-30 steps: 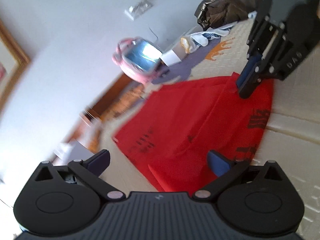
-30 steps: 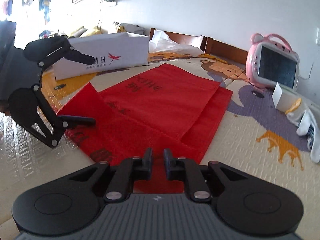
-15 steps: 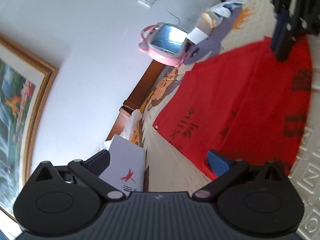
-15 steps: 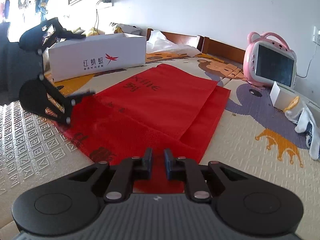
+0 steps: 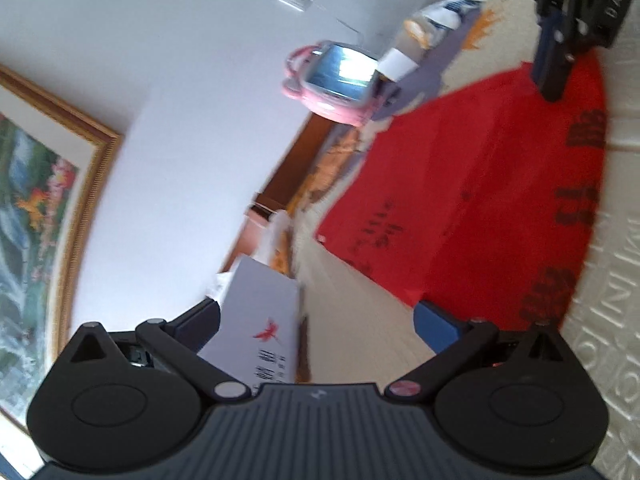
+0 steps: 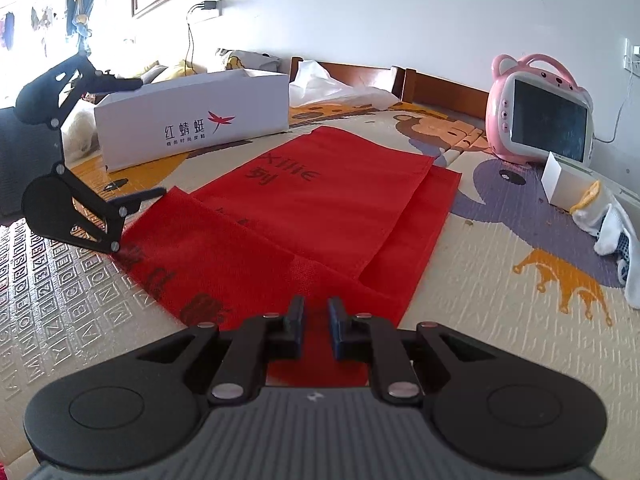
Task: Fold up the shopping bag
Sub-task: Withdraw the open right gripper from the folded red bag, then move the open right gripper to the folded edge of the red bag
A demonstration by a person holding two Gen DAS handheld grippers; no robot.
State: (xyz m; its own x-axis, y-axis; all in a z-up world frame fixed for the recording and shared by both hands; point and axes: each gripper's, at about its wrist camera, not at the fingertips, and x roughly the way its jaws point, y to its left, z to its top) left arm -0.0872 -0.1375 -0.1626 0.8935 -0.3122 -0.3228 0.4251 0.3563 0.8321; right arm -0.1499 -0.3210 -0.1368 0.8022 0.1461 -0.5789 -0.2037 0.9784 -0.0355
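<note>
A red shopping bag (image 6: 320,208) lies flat on the play mat, partly folded, with one layer over another and dark print on it. My right gripper (image 6: 316,320) is at the bag's near edge, its jaws nearly together with red fabric pinched between them. The left wrist view shows the bag (image 5: 480,184) tilted, with the right gripper (image 5: 554,80) at its far corner. My left gripper (image 5: 320,320) is wide open with nothing between its fingers. From the right wrist view, the left gripper (image 6: 152,136) hangs by the bag's left corner, its lower finger just beside the fabric.
A white shoe box (image 6: 192,128) stands behind the bag at the left. A pink tablet toy (image 6: 540,120), a small white box (image 6: 564,184) and white socks (image 6: 612,224) sit at the right. A wooden edge (image 6: 440,84) and the wall close the back.
The left gripper has drawn back to the left, off the bag's corner, and turned. The raised flap at that corner now lies lower. The right gripper has kept still.
</note>
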